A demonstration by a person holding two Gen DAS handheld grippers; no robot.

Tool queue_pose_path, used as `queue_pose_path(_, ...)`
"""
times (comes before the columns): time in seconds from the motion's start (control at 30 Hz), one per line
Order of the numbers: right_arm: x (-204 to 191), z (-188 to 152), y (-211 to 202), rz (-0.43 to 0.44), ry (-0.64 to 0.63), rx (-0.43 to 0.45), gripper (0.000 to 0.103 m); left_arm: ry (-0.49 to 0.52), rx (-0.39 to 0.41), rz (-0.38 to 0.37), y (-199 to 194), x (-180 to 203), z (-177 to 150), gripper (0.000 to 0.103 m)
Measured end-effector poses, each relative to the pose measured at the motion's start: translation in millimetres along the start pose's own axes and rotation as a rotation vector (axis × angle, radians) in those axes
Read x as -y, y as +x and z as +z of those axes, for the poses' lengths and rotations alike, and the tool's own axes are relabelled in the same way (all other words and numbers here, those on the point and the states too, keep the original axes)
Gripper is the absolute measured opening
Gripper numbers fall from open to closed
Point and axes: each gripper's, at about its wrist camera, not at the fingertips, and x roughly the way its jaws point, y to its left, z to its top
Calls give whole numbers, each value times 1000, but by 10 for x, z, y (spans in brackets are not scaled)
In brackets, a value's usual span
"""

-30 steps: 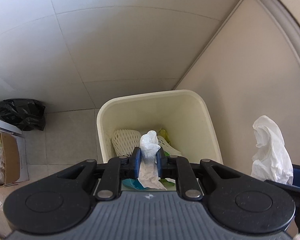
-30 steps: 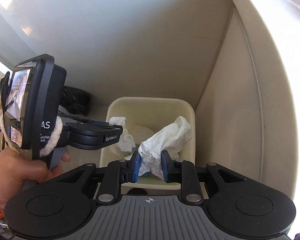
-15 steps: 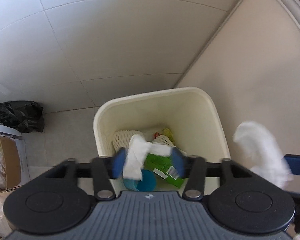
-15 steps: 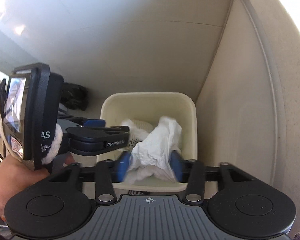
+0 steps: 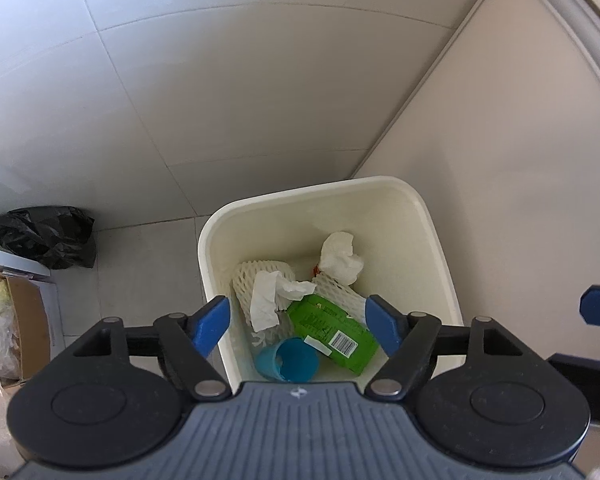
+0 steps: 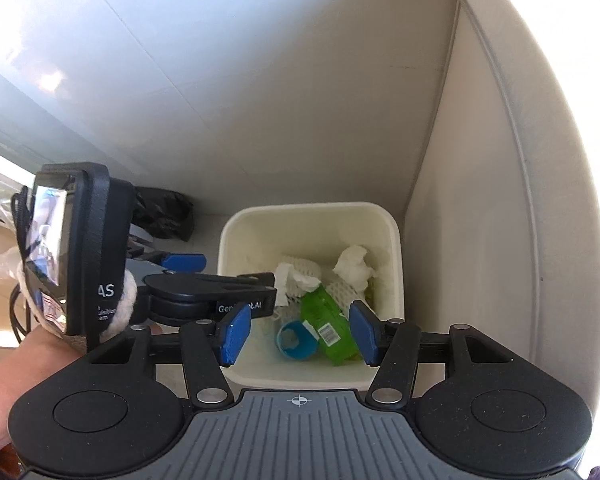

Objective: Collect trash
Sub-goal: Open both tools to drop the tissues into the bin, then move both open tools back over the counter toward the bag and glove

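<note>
— Both tissues down in the cream bin; left gripper just sprang wide, empty.
— Right gripper too, nothing held; I'd lift straight up, clear of the rim.

Smooth plastic bin holds crumpled paper tissues and foam netting.

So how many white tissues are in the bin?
2. One tissue lies on the foam net left of the green pack; the other tissue sits toward the back. More may be buried.
</note>
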Motion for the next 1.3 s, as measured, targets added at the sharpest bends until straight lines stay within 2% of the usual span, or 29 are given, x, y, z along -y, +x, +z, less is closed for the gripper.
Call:
queue_pose_path(0.13,-22,-79,-280,24,-30,52,55,5,25,-3,-161,16,-35,80)
queue_pose_path(0.2,-34,-148,-440,37,-45,83,62,3,27,-1,-242,-18,-35,87)
queue_pose_path(0.4,-15,-353,-933,65,-91,196,78,-54,65,-12,-564,-115,-23,95)
queue_pose_path(0.57,-41,-509,-1267,6,-133,303,88,-38,123,-9,-879,-42,11,101)
queue_pose_path(0.67,22,-599,-1474,-42,-149,360,90,-16,164,-16,-1040,33,47,102)
queue_pose_path(0.87,193,-771,-1865,-186,-163,459,91,31,233,-51,-1314,324,125,102)
queue_pose_path(0.97,358,-910,-2039,-249,-156,495,95,42,260,-82,-1417,525,160,102)
queue_pose_path(1.13,694,-1117,-2056,-350,-59,535,95,95,303,-140,-1554,971,237,102)
queue_pose_path(1.3,1071,-1313,-2127,-426,63,564,95,217,333,-178,-1638,1496,309,102)
